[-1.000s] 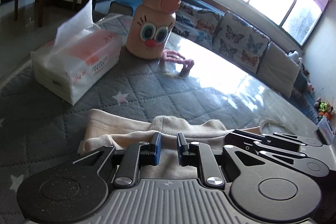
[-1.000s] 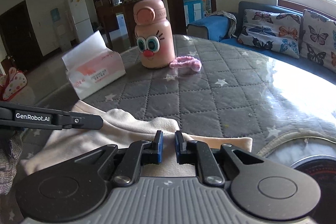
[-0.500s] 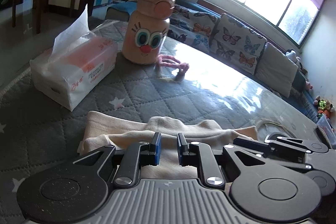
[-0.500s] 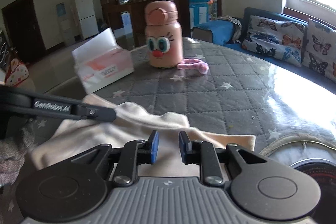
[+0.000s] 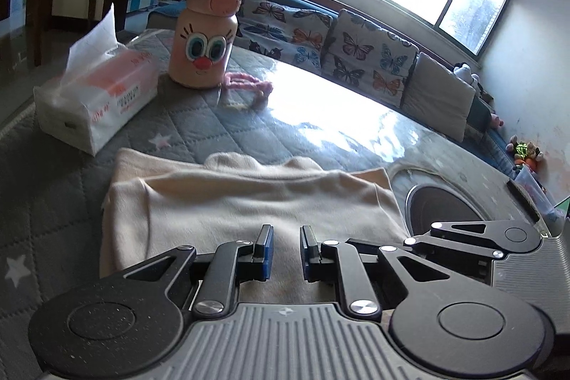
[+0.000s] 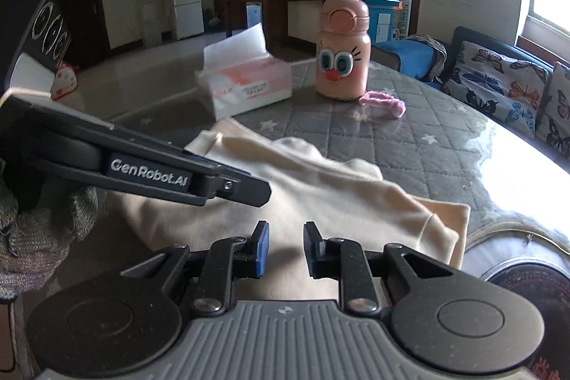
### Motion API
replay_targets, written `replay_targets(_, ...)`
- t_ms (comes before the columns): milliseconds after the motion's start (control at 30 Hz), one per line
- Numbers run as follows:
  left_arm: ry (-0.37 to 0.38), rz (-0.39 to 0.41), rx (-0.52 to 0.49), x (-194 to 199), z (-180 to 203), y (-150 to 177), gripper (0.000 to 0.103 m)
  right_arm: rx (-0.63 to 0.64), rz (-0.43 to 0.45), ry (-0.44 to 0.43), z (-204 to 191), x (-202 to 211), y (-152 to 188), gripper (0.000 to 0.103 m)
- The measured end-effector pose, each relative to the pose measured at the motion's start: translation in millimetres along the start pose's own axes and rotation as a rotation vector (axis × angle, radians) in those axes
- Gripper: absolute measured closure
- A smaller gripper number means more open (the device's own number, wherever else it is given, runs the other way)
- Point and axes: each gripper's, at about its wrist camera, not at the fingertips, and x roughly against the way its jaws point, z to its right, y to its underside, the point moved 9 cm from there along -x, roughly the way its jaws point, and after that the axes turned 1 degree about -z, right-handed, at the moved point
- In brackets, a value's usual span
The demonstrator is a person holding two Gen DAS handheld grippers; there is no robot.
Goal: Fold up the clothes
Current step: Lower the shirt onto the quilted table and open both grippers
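Cloth, a cream garment (image 5: 249, 202), lies in layers on the quilted worktop (image 5: 199, 127), long axis running crosswise just ahead of both sets of fingers. Left gripper (image 5: 283, 246) and right gripper (image 6: 283, 246) hover side by side over its near edge, fingers apart, empty (neither nearer).

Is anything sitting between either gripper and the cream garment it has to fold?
Nothing visible does. The left gripper and right gripper are both open directly over the cream garment. The tissue pack and pink bottle stand beyond its far edge.
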Motion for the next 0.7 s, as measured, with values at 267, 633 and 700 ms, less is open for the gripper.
replay_targets(267,0.004,-0.011,-0.016,-4,2,9,0.086,0.038,-0.002,0.022,-8,-6,10,0.083)
replay_targets(633,0.021,0.012,-0.007,17,-3,13,0.086,-0.005,0.012,0.045,7,32,23,0.082)
replay_targets(700,0.021,0.018,-0.012,26,-4,16,0.086,-0.016,0.008,0.055,12,39,28,0.082)
